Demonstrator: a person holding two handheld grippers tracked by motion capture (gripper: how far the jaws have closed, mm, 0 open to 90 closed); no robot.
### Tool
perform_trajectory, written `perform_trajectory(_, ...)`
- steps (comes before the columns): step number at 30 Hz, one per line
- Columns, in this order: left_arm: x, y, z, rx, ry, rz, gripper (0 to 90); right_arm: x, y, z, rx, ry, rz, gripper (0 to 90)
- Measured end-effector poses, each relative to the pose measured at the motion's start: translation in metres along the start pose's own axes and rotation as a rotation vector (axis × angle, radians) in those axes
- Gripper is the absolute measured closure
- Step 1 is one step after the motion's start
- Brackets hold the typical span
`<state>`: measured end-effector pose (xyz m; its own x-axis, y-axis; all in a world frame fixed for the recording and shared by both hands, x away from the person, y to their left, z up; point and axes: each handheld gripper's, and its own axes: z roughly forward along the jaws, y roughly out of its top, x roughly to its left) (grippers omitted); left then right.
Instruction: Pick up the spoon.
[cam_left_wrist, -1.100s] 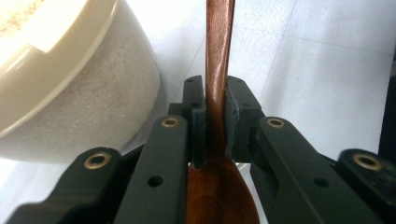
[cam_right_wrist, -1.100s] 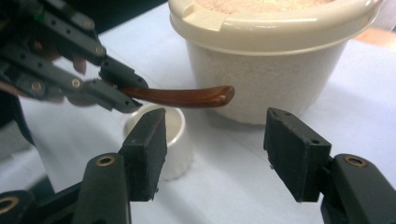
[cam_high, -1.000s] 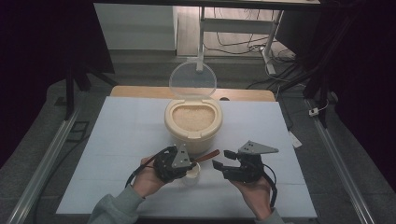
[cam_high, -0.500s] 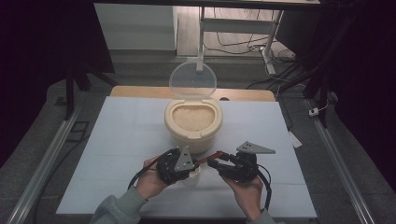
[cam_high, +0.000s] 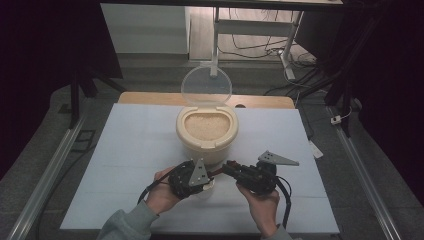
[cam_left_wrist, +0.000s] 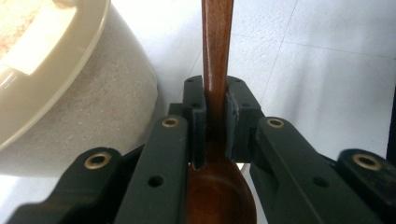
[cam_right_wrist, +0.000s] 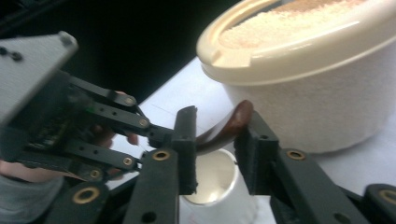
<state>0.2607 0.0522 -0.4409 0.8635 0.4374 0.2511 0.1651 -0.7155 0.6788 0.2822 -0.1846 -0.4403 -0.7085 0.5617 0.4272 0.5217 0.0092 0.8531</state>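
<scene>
My left gripper (cam_left_wrist: 215, 93) is shut on the neck of a brown wooden spoon (cam_left_wrist: 217, 56); the spoon's bowl lies near the camera and its handle points away. In the high view the left gripper (cam_high: 192, 180) is at the table's front centre, just in front of a cream rice container (cam_high: 207, 142) full of rice. My right gripper (cam_right_wrist: 215, 130) stands open, its jaws on either side of the tip of the spoon's handle (cam_right_wrist: 229, 128) without closing on it. In the high view the right gripper (cam_high: 235, 170) faces the left one. A white cup (cam_right_wrist: 212, 182) stands below the spoon.
The container's clear round lid (cam_high: 206, 87) stands open at the back. The container wall (cam_left_wrist: 84, 107) is close on the left of the left gripper. The white table top (cam_high: 125, 150) spreads to both sides. Cables trail from both grippers.
My right gripper has moved left toward the left gripper, and its open jaws now straddle the spoon handle's tip. The left gripper has kept hold of the spoon, nearly still.
</scene>
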Motion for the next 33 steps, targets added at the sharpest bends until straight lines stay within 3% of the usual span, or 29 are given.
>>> perform_trajectory(1,0.001,0.000,-0.001,-0.002,0.001,-0.002,79.4,0.000,0.000,0.000,-0.014,0.035,0.010,75.2)
perform_trajectory(4,0.002,0.000,-0.004,-0.008,-0.001,-0.001,79.4,0.000,0.001,-0.001,-0.028,0.064,0.015,78.1)
perform_trajectory(6,0.002,0.000,-0.006,-0.010,0.000,0.005,79.5,0.001,0.002,-0.001,-0.048,0.113,0.027,81.4)
perform_trajectory(15,0.003,0.000,-0.013,-0.042,-0.008,-0.015,78.6,0.001,0.005,-0.001,-0.078,0.154,0.008,82.5)
perform_trajectory(17,0.005,-0.002,-0.015,-0.065,-0.021,-0.046,73.6,0.001,0.006,-0.001,-0.084,0.152,-0.004,82.7)
perform_trajectory(18,0.007,-0.004,-0.016,-0.075,-0.029,-0.062,64.4,-0.001,0.007,-0.003,-0.096,0.146,-0.014,82.7)
perform_trajectory(19,0.009,-0.005,-0.018,-0.083,-0.031,-0.077,64.4,-0.001,0.007,-0.003,-0.096,0.146,-0.014,82.7)
perform_trajectory(20,0.011,-0.007,-0.020,-0.094,-0.029,-0.095,55.3,-0.004,0.009,-0.005,-0.107,0.143,-0.009,82.7)
perform_trajectory(21,0.013,-0.010,-0.022,-0.109,-0.027,-0.118,55.3,-0.004,0.009,-0.005,-0.107,0.143,-0.009,82.7)
perform_trajectory(23,0.017,-0.016,-0.028,-0.133,-0.026,-0.165,44.1,-0.009,0.012,-0.009,-0.119,0.139,-0.012,82.7)
perform_trajectory(33,0.028,-0.062,-0.041,-0.145,0.008,-0.315,34.4,-0.015,0.021,-0.024,-0.163,0.136,-0.032,82.8)
